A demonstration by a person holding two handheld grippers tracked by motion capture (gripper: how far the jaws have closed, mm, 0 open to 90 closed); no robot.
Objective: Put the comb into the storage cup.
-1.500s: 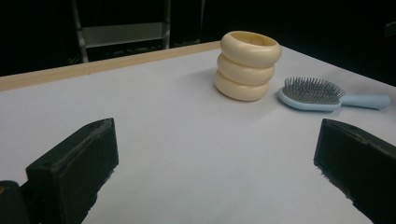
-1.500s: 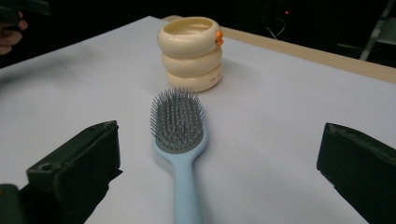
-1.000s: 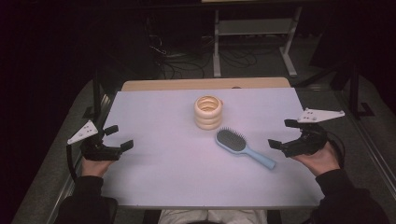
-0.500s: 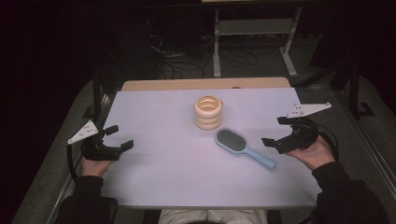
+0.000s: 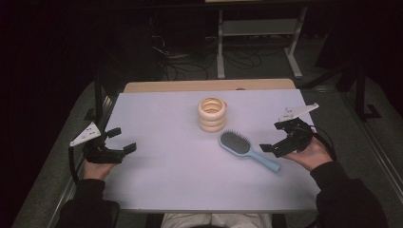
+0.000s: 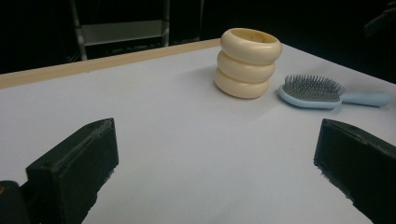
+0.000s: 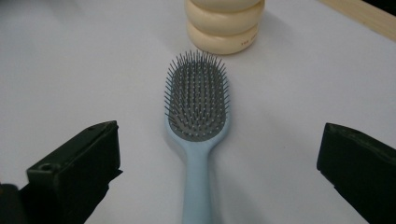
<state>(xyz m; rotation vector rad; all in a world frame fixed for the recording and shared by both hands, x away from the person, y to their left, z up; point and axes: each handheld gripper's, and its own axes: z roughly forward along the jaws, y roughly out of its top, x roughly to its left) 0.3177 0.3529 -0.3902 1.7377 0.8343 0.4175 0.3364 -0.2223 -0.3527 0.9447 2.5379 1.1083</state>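
Pale-blue plastic hairbrush [image 5: 247, 149] with grey bristles lies bristles-up on the white table [image 5: 161, 118], just beside a cream stack of three rings [image 5: 212, 114], and nothing has been lifted yet. With jaws spread wide, the right gripper [image 5: 277, 138] sits near the brush handle, lined up along it as its own view shows. The left gripper [image 5: 122, 141], equally wide and empty, rests well apart at the table's left edge, so any grasp is, I'd judge, still to come.

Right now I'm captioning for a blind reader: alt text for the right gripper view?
A light blue hairbrush lies bristles-up on a white table, handle toward the camera, centred between two open black jaws. Behind its head stands a cream ringed holder.
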